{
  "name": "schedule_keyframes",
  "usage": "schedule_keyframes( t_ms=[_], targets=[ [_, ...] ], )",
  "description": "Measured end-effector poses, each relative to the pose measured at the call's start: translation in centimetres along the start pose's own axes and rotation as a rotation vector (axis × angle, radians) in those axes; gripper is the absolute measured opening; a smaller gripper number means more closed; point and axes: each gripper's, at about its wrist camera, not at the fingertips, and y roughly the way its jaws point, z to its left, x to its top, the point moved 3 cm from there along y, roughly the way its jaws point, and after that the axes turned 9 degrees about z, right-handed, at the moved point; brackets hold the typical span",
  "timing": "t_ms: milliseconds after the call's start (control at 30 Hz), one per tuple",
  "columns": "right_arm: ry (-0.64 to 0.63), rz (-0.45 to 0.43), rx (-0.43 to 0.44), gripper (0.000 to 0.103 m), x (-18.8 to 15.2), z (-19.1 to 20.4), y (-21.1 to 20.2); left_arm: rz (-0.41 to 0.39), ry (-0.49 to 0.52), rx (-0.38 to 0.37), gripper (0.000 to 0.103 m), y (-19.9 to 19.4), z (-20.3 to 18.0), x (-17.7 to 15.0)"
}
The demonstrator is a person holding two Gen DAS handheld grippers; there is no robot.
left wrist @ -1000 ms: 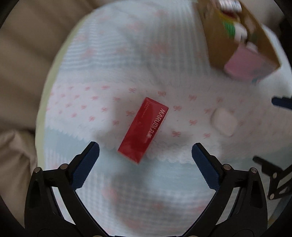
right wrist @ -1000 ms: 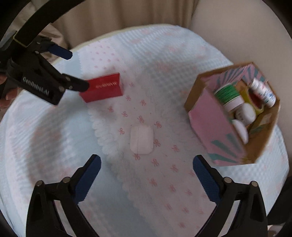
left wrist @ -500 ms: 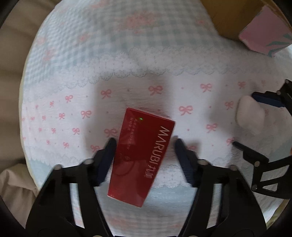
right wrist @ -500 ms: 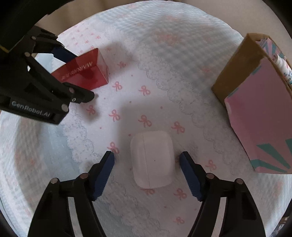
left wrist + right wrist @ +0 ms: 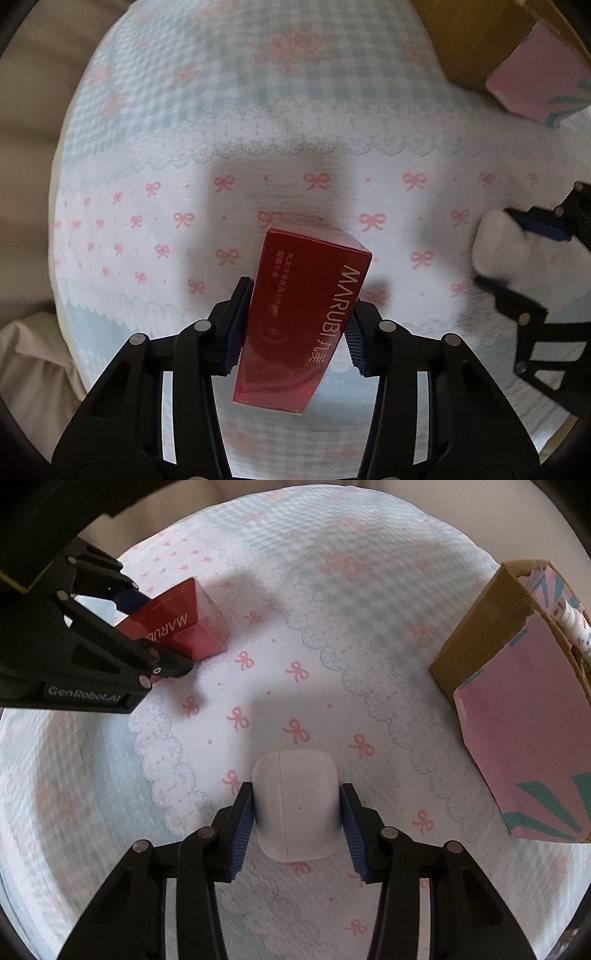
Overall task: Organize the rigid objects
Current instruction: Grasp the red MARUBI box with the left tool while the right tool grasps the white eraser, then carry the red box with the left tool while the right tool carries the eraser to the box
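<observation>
2 tools are each clamped on something over the round counter [image 5: 369,572] with its bow-print cloth. the left tool [image 5: 295,325] grips the red box [image 5: 303,317] across its narrow width; its jaws have just been closing, and the pads now press both long sides. the box's long axis runs along the fingers, away from the camera, its far end tipped toward the cloth, so it seems part-lifted rather than flat. the right tool [image 5: 295,812] is clenched on the white earbud case [image 5: 295,805], pads on its 2 curved sides, the case low over or just on the cloth; which, i cannot tell. these jaws too have just finished closing.

the relation that matters: the pink and brown carton [image 5: 517,720], already holding bottles and jars, stands to the right of the right tool and is nearer to it than to the left one, which sits well apart on the far left. both tools point steeply down. judging from this, the right hand's load has the shorter path to the carton's open top.
</observation>
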Motion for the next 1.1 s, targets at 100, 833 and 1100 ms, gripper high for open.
schedule_keyframes(
  t_ms=[100, 833, 1100],
  targets=[
    [-0.031, -0.014, -0.006, 0.042, -0.9, -0.3, -0.7, -0.015, 0.001, -0.005, 0.041, -1.3, -0.8, -0.6],
    [-0.036, -0.092, 0.128, 0.042, -6.8, -5.0, -17.8, -0.211, -0.411, -0.143, 0.038, -19.6, -7.1, -7.0],
    [-0.060, -0.134, 0.180, 0.042, -5.6, -11.8, -27.2, -0.344, -0.513, -0.158, 0.038, -28.6, -8.7, -5.9]
  ],
)
